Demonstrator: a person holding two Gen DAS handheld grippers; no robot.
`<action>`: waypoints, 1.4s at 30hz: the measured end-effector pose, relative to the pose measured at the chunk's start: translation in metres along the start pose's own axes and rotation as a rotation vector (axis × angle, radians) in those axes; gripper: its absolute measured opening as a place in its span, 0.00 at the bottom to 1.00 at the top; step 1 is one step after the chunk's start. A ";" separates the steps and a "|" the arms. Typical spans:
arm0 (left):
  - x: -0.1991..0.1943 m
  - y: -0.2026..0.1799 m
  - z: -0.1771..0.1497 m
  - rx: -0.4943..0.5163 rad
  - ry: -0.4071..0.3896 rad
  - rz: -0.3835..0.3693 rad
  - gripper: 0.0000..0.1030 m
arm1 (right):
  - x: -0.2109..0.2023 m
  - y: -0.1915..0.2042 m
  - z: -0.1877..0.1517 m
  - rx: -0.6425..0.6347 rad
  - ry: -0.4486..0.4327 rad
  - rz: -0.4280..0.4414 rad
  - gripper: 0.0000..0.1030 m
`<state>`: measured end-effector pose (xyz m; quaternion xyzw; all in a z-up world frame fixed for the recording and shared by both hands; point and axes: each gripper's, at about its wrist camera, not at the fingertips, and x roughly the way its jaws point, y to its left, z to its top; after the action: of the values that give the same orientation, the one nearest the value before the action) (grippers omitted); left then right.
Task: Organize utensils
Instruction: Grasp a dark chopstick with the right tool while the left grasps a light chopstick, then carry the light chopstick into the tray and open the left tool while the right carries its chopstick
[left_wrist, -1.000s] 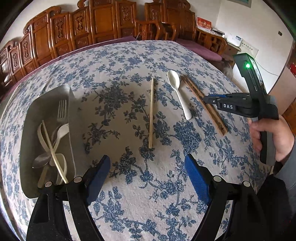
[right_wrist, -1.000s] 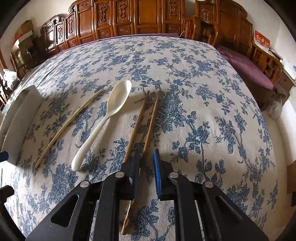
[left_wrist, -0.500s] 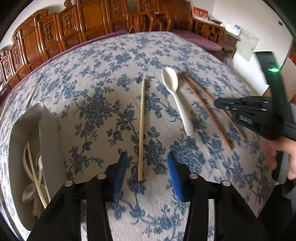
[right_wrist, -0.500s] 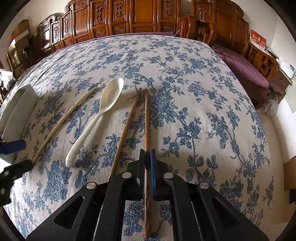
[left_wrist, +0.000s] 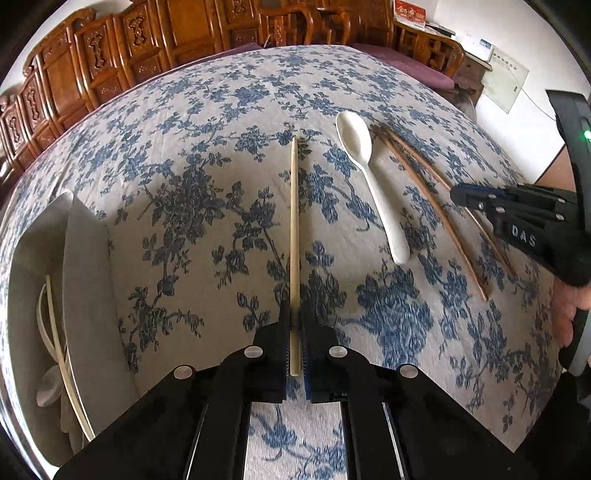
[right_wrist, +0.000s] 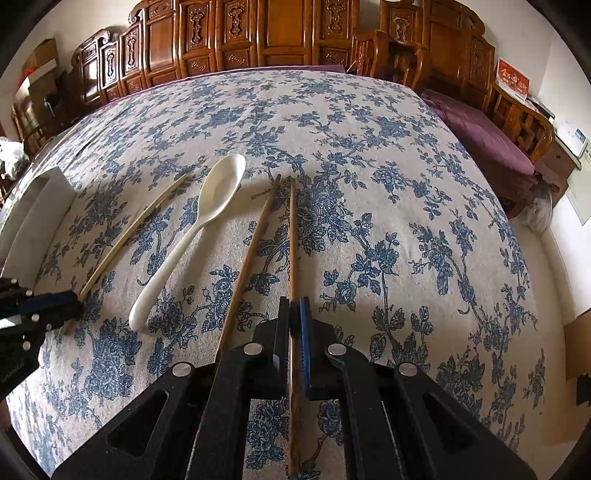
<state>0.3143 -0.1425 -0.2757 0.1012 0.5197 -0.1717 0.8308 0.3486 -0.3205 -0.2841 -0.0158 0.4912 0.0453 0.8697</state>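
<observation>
My left gripper (left_wrist: 294, 316) is shut on the near end of a pale bamboo chopstick (left_wrist: 294, 221) that lies on the floral tablecloth. My right gripper (right_wrist: 294, 303) is shut on a dark brown chopstick (right_wrist: 292, 236). A second brown chopstick (right_wrist: 255, 240) lies just left of it. A white spoon (right_wrist: 207, 221) lies between the brown pair and the pale chopstick (right_wrist: 133, 229). The grey tray (left_wrist: 88, 280) at the left holds a pale chopstick (left_wrist: 61, 350) and other utensils.
The table is covered by a blue floral cloth (right_wrist: 369, 155). Carved wooden chairs (right_wrist: 258, 33) line the far side. A purple cushioned bench (right_wrist: 484, 136) stands to the right. The right gripper's body (left_wrist: 535, 229) shows at the right of the left wrist view.
My left gripper moved forward and closed on the pale chopstick's near end. My right gripper closed fully on the right brown chopstick, which now points straight ahead.
</observation>
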 end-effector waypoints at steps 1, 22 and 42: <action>-0.002 0.000 -0.003 0.002 0.006 0.003 0.04 | 0.000 -0.001 0.000 0.004 -0.001 0.002 0.06; -0.119 0.038 -0.042 -0.040 -0.152 0.068 0.04 | -0.009 0.000 -0.013 0.041 0.006 0.037 0.06; -0.145 0.124 -0.069 -0.170 -0.162 0.127 0.04 | -0.075 0.054 -0.007 -0.006 -0.106 0.140 0.06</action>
<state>0.2473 0.0218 -0.1769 0.0489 0.4560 -0.0818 0.8848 0.2992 -0.2722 -0.2229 0.0184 0.4443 0.1085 0.8891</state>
